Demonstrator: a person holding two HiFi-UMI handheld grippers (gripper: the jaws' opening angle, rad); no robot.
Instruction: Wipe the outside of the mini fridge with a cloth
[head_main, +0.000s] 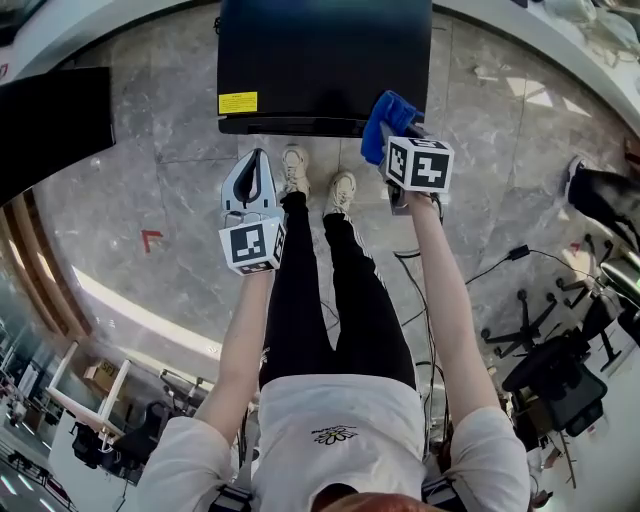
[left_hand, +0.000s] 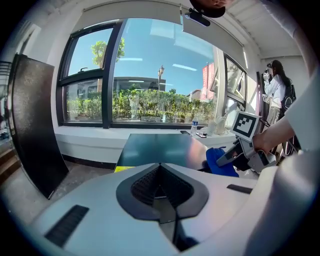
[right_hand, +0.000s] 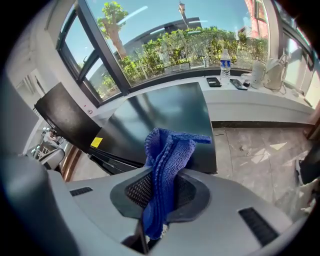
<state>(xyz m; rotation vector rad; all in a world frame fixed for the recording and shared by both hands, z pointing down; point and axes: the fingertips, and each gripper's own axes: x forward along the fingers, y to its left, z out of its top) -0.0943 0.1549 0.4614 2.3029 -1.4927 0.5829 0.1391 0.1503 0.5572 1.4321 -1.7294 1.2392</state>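
Right tongs (right_hand: 160, 200) clamp a blue knitted cloth (right_hand: 167, 155) at the mini fridge's (right_hand: 160, 120) front right corner. Left tongs (left_hand: 161, 192) are pressed together, empty, before its front edge. The cloth seems not yet pressed flat, so wiping likely remains.

Mini fridge (head_main: 325, 60) sits on the floor (head_main: 150, 180) just ahead of the person's shoes (head_main: 295, 170), window ledge (right_hand: 260, 97) behind it. Left gripper (head_main: 256, 175) hangs in front of it, cloth (head_main: 383, 122) over its right front edge.
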